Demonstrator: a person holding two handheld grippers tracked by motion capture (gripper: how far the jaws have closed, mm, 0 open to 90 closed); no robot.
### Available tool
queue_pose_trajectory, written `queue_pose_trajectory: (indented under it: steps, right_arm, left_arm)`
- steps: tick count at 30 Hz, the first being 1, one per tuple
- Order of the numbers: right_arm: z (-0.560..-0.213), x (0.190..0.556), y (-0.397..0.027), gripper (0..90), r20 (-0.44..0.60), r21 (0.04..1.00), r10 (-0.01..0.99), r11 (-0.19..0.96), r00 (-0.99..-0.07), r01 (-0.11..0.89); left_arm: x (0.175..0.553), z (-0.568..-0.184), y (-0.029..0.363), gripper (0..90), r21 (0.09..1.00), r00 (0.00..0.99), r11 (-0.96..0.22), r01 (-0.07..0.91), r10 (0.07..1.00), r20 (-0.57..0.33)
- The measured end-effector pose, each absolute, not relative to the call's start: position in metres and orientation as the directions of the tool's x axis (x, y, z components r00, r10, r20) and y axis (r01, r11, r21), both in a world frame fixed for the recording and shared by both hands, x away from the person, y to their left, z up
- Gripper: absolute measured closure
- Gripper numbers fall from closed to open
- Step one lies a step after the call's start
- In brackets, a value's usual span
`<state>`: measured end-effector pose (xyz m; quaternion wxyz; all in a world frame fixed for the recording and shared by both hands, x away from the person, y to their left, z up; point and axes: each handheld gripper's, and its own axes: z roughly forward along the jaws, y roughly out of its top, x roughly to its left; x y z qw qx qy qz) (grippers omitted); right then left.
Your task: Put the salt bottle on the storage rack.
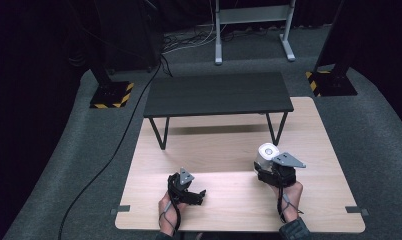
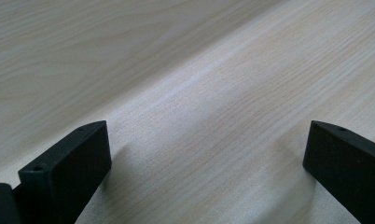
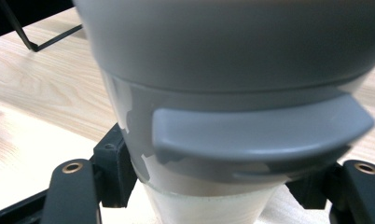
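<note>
A white cup with a grey lid (image 1: 266, 154) is lifted just off the light wooden table (image 1: 224, 197) at the right. My right gripper (image 1: 267, 169) is shut on it from the near side. In the right gripper view the cup (image 3: 232, 70) looms close, its lid tab facing the camera, and my right gripper (image 3: 212, 183) presses its black jaws against the cup's lower white wall on both sides. My left gripper (image 1: 198, 195) rests low over the table at the front left. In its own view my left gripper (image 2: 206, 154) stands open with bare wood between the jaws.
A low black shelf on thin metal legs (image 1: 218, 93) stands across the far half of the table. Black stands with yellow-striped bases (image 1: 111, 94) sit on the grey carpet beyond the far corners. A cable (image 1: 114, 150) runs along the floor at the left.
</note>
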<state>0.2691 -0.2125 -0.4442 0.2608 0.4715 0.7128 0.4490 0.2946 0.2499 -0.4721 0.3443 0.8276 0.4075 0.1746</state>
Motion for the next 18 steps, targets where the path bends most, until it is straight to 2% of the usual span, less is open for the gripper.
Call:
queue_pose_trajectory:
  steps: [18]
  right_arm:
    - [-0.406,0.280,-0.215,29.3,0.022,0.879,0.895,0.196,-0.446,0.436]
  left_arm:
    - [0.295,-0.472,0.250,0.2,0.712,0.609,-0.432,0.554,0.793,0.008]
